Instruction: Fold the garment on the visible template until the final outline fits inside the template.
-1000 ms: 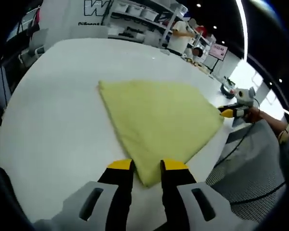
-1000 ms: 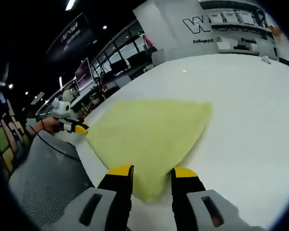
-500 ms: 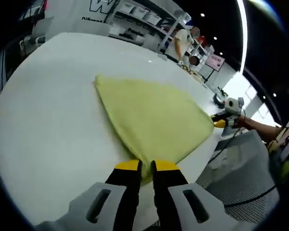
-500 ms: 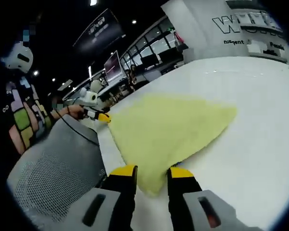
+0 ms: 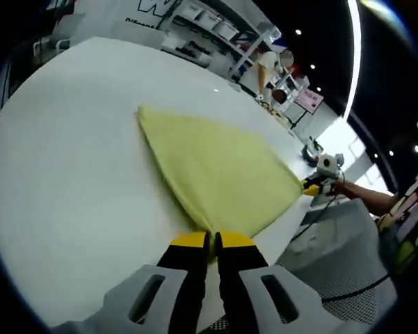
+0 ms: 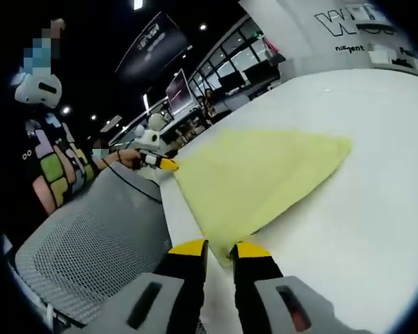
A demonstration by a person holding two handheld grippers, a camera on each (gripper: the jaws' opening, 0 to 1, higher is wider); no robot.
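A yellow garment (image 5: 219, 170) lies folded flat in a rough triangle on the white table (image 5: 76, 174). My left gripper (image 5: 212, 242) is shut on its nearest corner, the yellow-tipped jaws almost touching. In the right gripper view the same garment (image 6: 261, 177) spreads away from my right gripper (image 6: 220, 250), whose jaws stand narrowly apart with another corner of the cloth pinched between them. Each gripper also appears small in the other's view, at a far corner of the cloth: the right gripper (image 5: 311, 188) and the left gripper (image 6: 161, 162).
A grey mesh chair (image 6: 90, 243) stands just past the table edge, by both grippers, also seen as the mesh chair (image 5: 334, 250). A person's arm (image 5: 365, 198) reaches in from the right. Shelving (image 5: 209, 28) stands behind the table's far side.
Both pairs of jaws have narrowed onto the garment's corners, from open a second ago. Both cameras have tilted and shifted slightly; the garment lies as before.
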